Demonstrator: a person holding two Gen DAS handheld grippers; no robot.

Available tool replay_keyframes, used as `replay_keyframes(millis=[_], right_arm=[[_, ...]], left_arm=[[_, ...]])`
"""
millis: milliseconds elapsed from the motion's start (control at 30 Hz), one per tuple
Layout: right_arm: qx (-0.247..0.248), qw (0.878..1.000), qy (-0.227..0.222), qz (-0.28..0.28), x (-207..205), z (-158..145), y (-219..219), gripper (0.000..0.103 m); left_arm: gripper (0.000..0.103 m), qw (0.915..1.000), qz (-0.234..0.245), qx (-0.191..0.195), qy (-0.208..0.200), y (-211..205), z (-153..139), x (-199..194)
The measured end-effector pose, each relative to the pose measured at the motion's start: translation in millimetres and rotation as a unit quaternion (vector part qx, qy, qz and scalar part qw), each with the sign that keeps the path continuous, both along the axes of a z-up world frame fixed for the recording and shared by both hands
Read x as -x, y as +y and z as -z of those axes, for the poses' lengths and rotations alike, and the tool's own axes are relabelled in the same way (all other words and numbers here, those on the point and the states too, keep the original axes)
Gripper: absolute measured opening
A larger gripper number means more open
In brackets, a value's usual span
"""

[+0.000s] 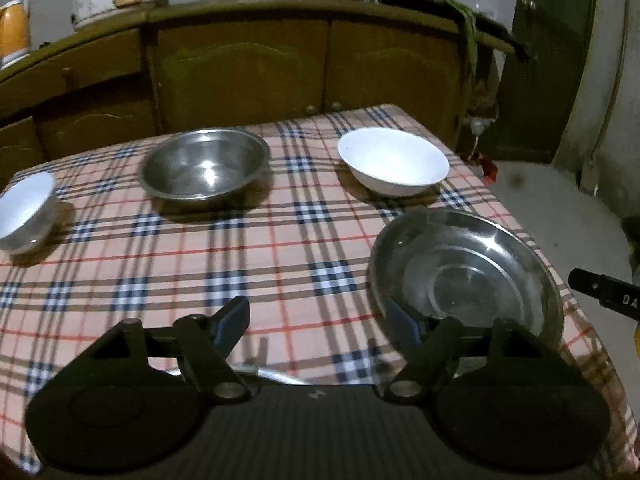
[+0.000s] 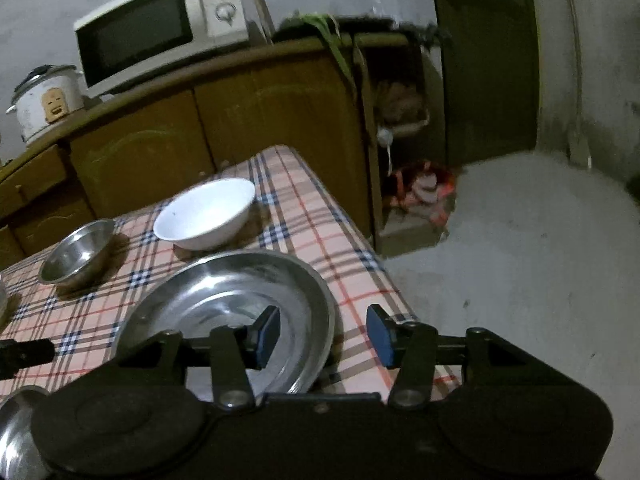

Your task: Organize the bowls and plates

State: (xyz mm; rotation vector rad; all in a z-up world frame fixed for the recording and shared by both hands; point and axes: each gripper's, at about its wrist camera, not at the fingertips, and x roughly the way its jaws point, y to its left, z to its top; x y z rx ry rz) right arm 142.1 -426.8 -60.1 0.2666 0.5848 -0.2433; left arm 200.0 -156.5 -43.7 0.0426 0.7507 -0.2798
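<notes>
A steel plate lies on the checked table at the right; it also shows in the right wrist view. A steel bowl stands at the back middle. A white bowl stands at the back right. Another white bowl sits at the left edge. My left gripper is open and empty above the table, its right finger at the plate's near rim. My right gripper is open, its jaws either side of the plate's right rim, not closed on it.
The checked tablecloth ends at the right, with bare floor beyond. Wooden cabinets stand behind, with a microwave and a rice cooker on top. Another steel rim shows at the lower left of the right wrist view.
</notes>
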Motion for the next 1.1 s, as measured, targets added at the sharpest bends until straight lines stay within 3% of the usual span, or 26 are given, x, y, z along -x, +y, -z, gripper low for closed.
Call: replay_keyframes(millis=[367, 533, 633, 667, 700, 733, 833, 1100], right_arm=[[-0.058, 0.997, 0.042, 0.019, -33.7, 22.9, -29.0, 0.059], [-0.068, 0.996, 0.058, 0.022, -43.0, 32.6, -31.8, 0.059], [-0.081, 0.995, 0.054, 0.015, -45.2, 34.4, -33.9, 0.035], [-0.086, 0.995, 0.051, 0.008, -46.1, 34.0, -33.1, 0.021], [-0.087, 0.995, 0.05, 0.001, -47.2, 33.5, -31.5, 0.016], [-0.081, 0.996, 0.049, -0.004, -47.3, 32.3, -28.3, 0.01], [-0.058, 0.997, 0.044, -0.001, -44.9, 27.8, -22.1, 0.011], [-0.06, 0.998, 0.015, -0.003, -26.5, 11.3, -21.4, 0.011]], left_arm=[[0.076, 0.9989, 0.0, -0.025, 0.039, -34.4, 30.0, -42.6], [0.068, 0.9976, 0.007, -0.036, 0.059, -47.4, 41.7, -55.7], [0.053, 0.9976, 0.021, -0.028, 0.06, -52.0, 43.8, -57.5], [0.042, 0.9975, 0.027, -0.026, 0.06, -54.3, 43.1, -57.3], [0.029, 0.9972, 0.036, -0.024, 0.061, -57.4, 42.0, -56.6], [0.023, 0.9968, 0.045, -0.024, 0.062, -60.2, 40.9, -55.2], [0.022, 0.9963, 0.05, -0.029, 0.063, -63.5, 40.0, -51.8], [0.021, 0.9974, 0.052, -0.03, 0.039, -61.3, 18.8, -34.4]])
